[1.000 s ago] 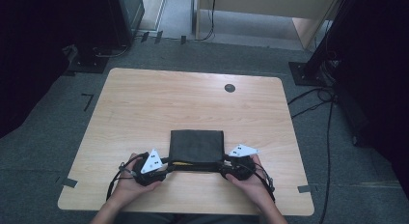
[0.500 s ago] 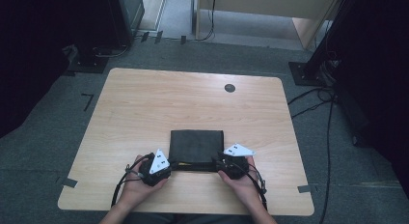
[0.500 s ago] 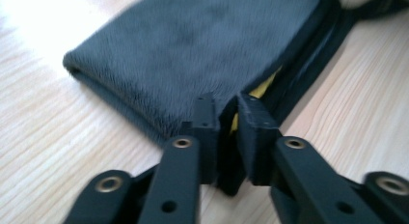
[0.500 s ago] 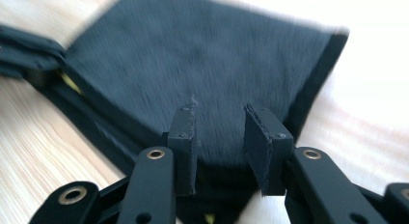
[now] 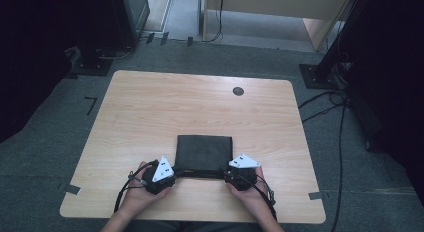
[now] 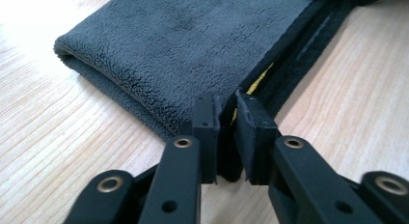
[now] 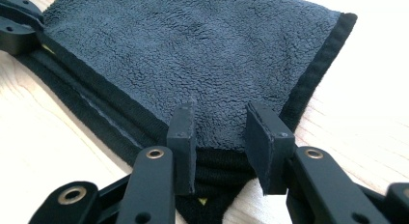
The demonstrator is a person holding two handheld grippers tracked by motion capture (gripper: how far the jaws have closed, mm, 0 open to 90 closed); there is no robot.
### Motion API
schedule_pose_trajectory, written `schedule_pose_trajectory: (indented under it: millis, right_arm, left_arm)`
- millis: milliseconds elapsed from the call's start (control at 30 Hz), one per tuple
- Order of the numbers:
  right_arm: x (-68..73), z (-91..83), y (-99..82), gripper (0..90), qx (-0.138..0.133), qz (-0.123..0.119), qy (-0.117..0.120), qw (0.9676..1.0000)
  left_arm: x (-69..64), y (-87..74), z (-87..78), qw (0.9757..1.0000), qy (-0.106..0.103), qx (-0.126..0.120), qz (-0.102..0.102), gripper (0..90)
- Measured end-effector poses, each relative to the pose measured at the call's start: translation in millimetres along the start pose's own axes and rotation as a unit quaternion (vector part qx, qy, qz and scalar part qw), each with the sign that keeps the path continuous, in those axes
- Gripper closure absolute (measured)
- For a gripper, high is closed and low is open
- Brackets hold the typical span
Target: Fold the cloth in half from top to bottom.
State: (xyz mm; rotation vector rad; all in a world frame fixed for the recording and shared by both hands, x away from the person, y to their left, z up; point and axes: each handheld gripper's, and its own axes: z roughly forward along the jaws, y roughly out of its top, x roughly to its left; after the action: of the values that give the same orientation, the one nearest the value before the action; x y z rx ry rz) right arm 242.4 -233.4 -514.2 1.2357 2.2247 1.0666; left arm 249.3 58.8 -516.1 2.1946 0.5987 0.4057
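1. In the high view, a dark folded towel (image 5: 204, 151) lies on the wooden table (image 5: 150, 112), near the edge closest to the person. The left gripper (image 5: 167, 173) is at the near left corner of the towel and the right gripper (image 5: 231, 174) at the near right corner. Each is held by one hand. A small dark round cap (image 5: 238, 91) sits far away, near the back edge of the table.

2. In the left gripper view, the two black jaws stand close together at the near corner of the towel (image 6: 193, 45), where the black hem (image 6: 299, 55) runs along the edge. They have just been closing and then opened a little again. A dark strip of cloth is between the pads, so I judge that this gripper is clenched on the towel's corner.

3. In the right gripper view, the jaws stand on both sides of the towel (image 7: 202, 55) corner with a clear gap between them. The fabric lies under and between them, but the pads do not seem to press on it, so this gripper is released.

4. To do this step well, I think the right gripper should go lower and catch all layers of the corner, hem included, before any lift. Both corners should then rise together and evenly, so the fold does not slip open.
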Motion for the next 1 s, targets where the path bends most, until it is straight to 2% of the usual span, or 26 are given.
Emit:
schedule_pose_trajectory:
  millis: [100,200,267,333,400,467,500,567,667,733,833,867,900,933,967,1000]
  right_arm:
    - [-1.9,-1.4,-1.7,62.8,-0.003,0.003,0.006,1.0]
    - [-5.0,-6.6,0.2,49.9,-0.001,0.015,0.02,0.9997]
    - [-7.3,-11.9,0.8,46.5,-0.004,0.034,0.03,0.999]
    - [-9.0,-17.2,4.9,44.7,-0.019,0.043,0.029,0.9985]
    - [-8.9,-22.6,13.6,43.6,-0.039,0.05,0.032,0.9975]
    - [-6.9,-24.4,26.6,41.4,-0.054,0.058,0.04,0.9961]
    - [-5.3,-22.7,32.8,40.0,-0.054,0.052,0.039,0.9964]
    - [0.1,-15.3,44.5,38.3,-0.051,0.045,0.033,0.9972]
    - [8.9,2.8,59.2,35.6,-0.037,0.045,0.008,0.9983]
    - [13.9,18.7,63.7,34.1,-0.027,0.051,0.005,0.9983]
    - [22.8,43.2,61.1,28.3,0.015,0.038,-0.017,0.999]
    - [26.8,51.7,58.0,26.0,0.033,0.034,-0.032,0.9983]
    - [31.2,59.4,53.1,24.8,0.046,0.026,-0.046,0.9975]
    - [33.4,59.6,50.3,24.9,0.033,0.025,-0.052,0.9978]
    - [34.4,58.9,48.3,25.0,0.028,0.024,-0.057,0.9977]
    - [34.7,58.7,47.7,25.0,0.025,0.027,-0.057,0.9977]
  left_arm:
    - [2.3,-2.1,-2.4,1.0,-0.01,-0.001,0.0,71.3]
    - [4.8,-3.5,-4.2,0.9998,-0.018,-0.003,-0.008,70.0]
    - [4.9,-5.0,-6.3,0.9996,-0.026,-0.004,0.001,66.9]
    - [4.8,-6.6,-8.6,0.9994,-0.034,-0.005,0.008,61.2]
    - [5.9,-9.2,-12.2,0.9992,-0.039,0.006,0.006,56.4]
    - [8.5,-13.2,-16.8,0.9995,-0.029,0.008,-0.006,49.9]
    - [10.0,-14.5,-19.1,0.9995,-0.026,0.005,-0.015,46.8]
    - [15.5,-17.8,-26.1,0.9988,-0.02,-0.006,-0.044,41.6]
    - [26.1,-24.6,-39.5,0.9958,-0.003,-0.02,-0.089,34.7]
    - [33.2,-30.2,-48.7,0.9936,0.01,-0.023,-0.11,31.6]
    - [42.1,-40.5,-61.3,0.9905,0.036,-0.024,-0.13,29.8]
    - [46.4,-46.4,-66.5,0.9884,0.052,-0.022,-0.141,29.8]
    - [49.3,-50.1,-69.3,0.9871,0.059,-0.019,-0.148,29.9]
    - [54.6,-56.5,-73.3,0.9843,0.071,-0.011,-0.161,30.1]
    - [58.0,-60.2,-75.3,0.9824,0.078,-0.005,-0.169,30.5]
    - [62.7,-64.2,-78.1,0.9794,0.083,-0.001,-0.184,30.5]
